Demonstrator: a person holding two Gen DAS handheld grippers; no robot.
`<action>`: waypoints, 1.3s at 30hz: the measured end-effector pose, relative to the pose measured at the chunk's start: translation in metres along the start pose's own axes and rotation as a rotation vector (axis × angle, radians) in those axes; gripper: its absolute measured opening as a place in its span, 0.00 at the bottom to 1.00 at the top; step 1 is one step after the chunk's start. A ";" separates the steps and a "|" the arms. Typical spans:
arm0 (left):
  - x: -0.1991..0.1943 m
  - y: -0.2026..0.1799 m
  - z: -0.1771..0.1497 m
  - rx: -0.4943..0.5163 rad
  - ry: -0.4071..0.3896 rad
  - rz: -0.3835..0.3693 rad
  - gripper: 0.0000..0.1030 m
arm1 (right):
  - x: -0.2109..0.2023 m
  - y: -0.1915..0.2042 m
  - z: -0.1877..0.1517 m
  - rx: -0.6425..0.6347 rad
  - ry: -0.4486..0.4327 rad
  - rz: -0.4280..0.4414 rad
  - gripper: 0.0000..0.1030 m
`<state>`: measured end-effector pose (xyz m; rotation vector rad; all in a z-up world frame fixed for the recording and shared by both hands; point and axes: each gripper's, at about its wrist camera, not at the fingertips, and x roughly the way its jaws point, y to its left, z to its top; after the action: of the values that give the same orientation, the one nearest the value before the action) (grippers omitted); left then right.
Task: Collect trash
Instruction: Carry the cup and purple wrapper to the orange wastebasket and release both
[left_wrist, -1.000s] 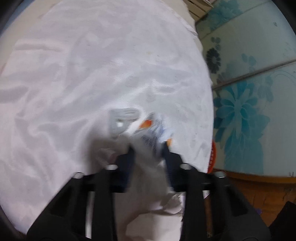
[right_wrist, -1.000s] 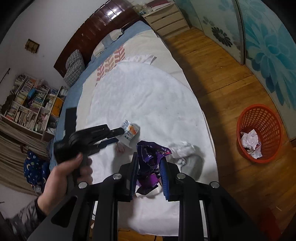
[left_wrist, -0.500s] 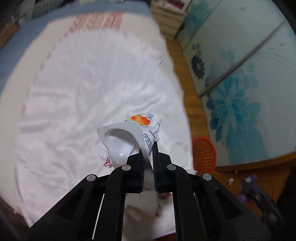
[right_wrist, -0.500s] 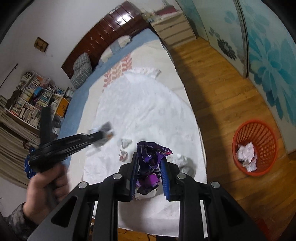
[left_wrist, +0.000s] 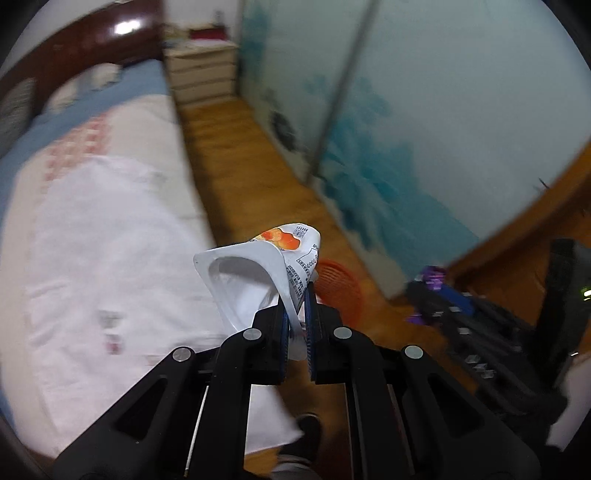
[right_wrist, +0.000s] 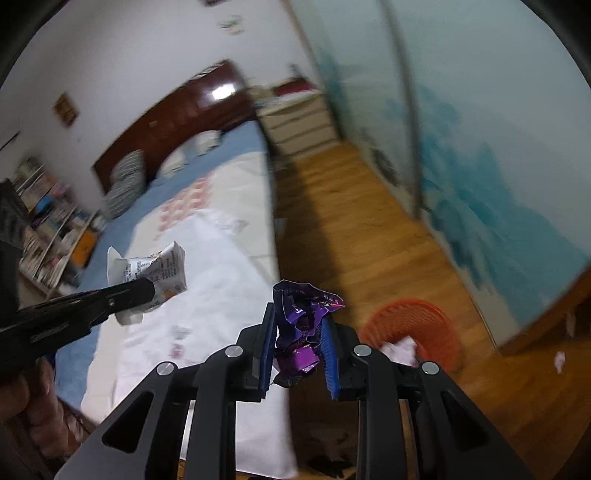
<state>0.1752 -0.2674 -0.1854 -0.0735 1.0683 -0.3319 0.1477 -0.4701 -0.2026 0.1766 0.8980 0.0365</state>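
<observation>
My left gripper (left_wrist: 296, 306) is shut on a white snack wrapper (left_wrist: 255, 273) with an orange print and holds it in the air over the bed's right edge. It also shows in the right wrist view (right_wrist: 147, 273). My right gripper (right_wrist: 297, 321) is shut on a crumpled purple wrapper (right_wrist: 301, 325), also seen in the left wrist view (left_wrist: 432, 280). An orange trash basket (right_wrist: 417, 325) stands on the wood floor to the right, holding white crumpled paper (right_wrist: 399, 349). It shows behind the wrapper in the left wrist view (left_wrist: 340, 291).
The bed with a white cover (left_wrist: 103, 258) lies to the left, with small scraps (right_wrist: 177, 339) on it. Mirrored wardrobe doors with blue flowers (right_wrist: 480, 184) line the right. A nightstand (right_wrist: 299, 122) stands at the back. A paper scrap (right_wrist: 559, 360) lies on the floor.
Both grippers have lifted and swung right, away from the bed toward the floor and the basket. The left one closed on the white wrapper and raised it off the cover.
</observation>
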 end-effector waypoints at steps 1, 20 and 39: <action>0.017 -0.014 0.000 0.014 0.018 -0.015 0.07 | 0.004 -0.028 -0.007 0.031 0.002 -0.033 0.24; 0.333 -0.082 -0.035 0.235 0.321 0.143 0.12 | 0.209 -0.255 -0.090 0.427 0.146 -0.021 0.30; 0.116 -0.014 -0.039 -0.046 0.051 0.076 0.70 | 0.111 -0.108 -0.077 0.287 0.025 -0.009 0.69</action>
<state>0.1888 -0.3119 -0.2990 -0.0654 1.1261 -0.2417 0.1522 -0.5536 -0.3542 0.4397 0.9264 -0.0997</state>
